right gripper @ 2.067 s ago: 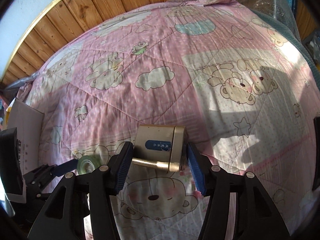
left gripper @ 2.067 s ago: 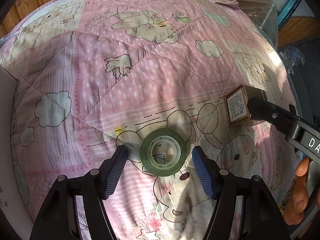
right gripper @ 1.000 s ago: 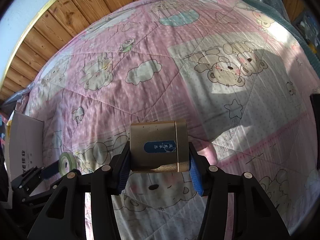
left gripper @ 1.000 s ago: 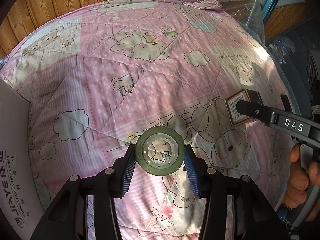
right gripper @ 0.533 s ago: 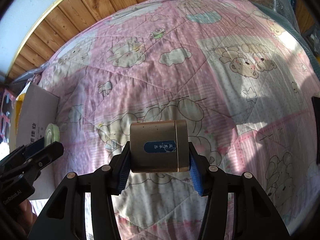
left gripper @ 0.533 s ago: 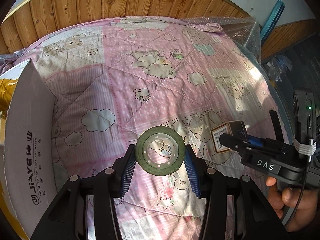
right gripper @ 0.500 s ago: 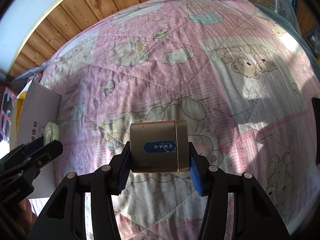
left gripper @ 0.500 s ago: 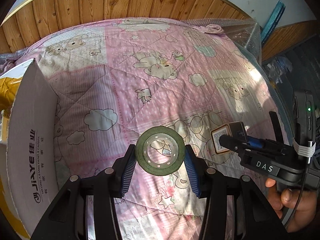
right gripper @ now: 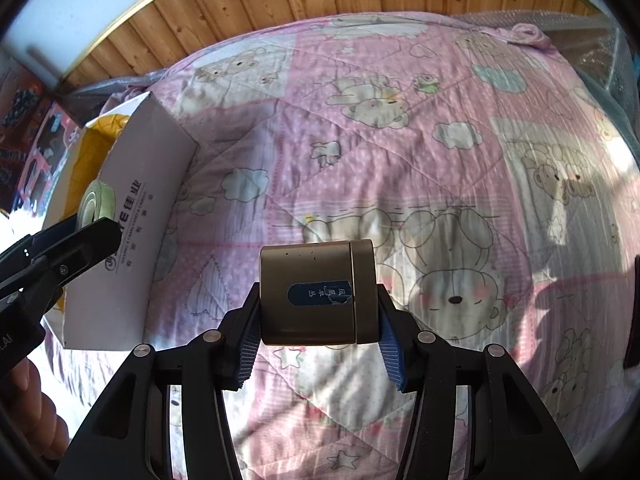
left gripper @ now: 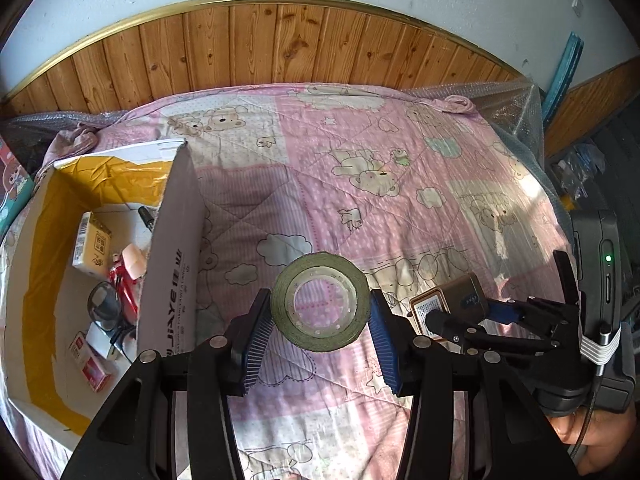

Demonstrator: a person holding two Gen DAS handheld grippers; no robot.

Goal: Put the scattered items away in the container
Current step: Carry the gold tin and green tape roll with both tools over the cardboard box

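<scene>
The roll of green tape (left gripper: pixel 319 305) is clamped between the pads of the left tool (left gripper: pixel 320 334), lifted clear of the pink quilt (left gripper: pixel 360 184) on the bed. The gold case (right gripper: pixel 318 298) is pinched the same way in the right tool (right gripper: pixel 318 340). Both are in the carry step, I judge. The open cardboard box (left gripper: pixel 172 280), at the bed's left edge, already holds small items; next, each tool must swing left over its wall and release.
</scene>
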